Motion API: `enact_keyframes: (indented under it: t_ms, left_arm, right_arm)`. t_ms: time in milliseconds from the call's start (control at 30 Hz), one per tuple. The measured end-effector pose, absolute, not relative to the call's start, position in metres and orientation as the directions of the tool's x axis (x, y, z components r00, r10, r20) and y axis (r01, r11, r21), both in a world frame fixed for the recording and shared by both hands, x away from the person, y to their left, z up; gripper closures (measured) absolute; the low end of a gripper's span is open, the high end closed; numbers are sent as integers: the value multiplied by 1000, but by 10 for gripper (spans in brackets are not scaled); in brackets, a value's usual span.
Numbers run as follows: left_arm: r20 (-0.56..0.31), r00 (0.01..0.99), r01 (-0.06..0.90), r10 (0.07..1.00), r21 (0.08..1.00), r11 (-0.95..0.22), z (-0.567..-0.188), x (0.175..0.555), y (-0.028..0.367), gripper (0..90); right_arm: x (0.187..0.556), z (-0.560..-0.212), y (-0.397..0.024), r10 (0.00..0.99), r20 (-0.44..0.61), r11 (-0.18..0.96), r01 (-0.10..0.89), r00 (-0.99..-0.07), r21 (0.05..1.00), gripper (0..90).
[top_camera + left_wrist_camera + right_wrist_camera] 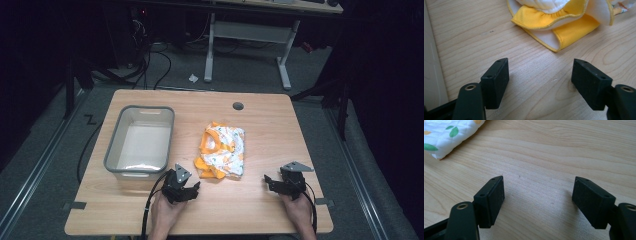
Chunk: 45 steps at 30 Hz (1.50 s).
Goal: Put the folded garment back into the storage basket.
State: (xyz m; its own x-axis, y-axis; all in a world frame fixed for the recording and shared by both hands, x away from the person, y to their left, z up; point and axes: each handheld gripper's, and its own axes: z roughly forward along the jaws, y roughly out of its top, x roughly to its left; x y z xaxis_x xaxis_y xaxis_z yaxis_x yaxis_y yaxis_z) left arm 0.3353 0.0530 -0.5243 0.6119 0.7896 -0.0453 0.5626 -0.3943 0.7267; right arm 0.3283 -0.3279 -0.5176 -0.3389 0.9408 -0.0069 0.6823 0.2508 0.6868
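A crumpled white and orange cloth with a leaf print lies in the middle of the wooden table. My left gripper rests near the front edge, just below the cloth's lower left corner, jaws open and empty. In the left gripper view its jaws stand apart over bare wood, the yellow cloth edge a short way ahead. My right gripper sits to the right of the cloth, open and empty. The right gripper view has its jaws over bare wood, with a corner of the cloth at the upper left.
A grey plastic bin, empty, stands on the table's left half, close to my left gripper. A round cable hole sits near the far edge. Beyond the table are a white desk frame and floor cables.
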Motion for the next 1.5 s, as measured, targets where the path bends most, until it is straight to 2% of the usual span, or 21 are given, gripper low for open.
enact_keyframes:
  t_ms: [367, 1033, 1500]
  left_arm:
    - [-46, 618, 570, 785, 714, -407, -525, 337, 49, 203]
    - [-50, 619, 575, 784, 708, -409, -524, 337, 48, 179]
    - [-87, 609, 585, 788, 721, -372, -516, 334, 49, 153]
  right_arm:
    - [328, -518, -328, 941, -7, 251, 683, -339, 686, 263]
    - [328, -518, -328, 942, -8, 250, 683, -336, 687, 264]
    - [328, -518, -328, 940, -8, 253, 681, -341, 687, 263]
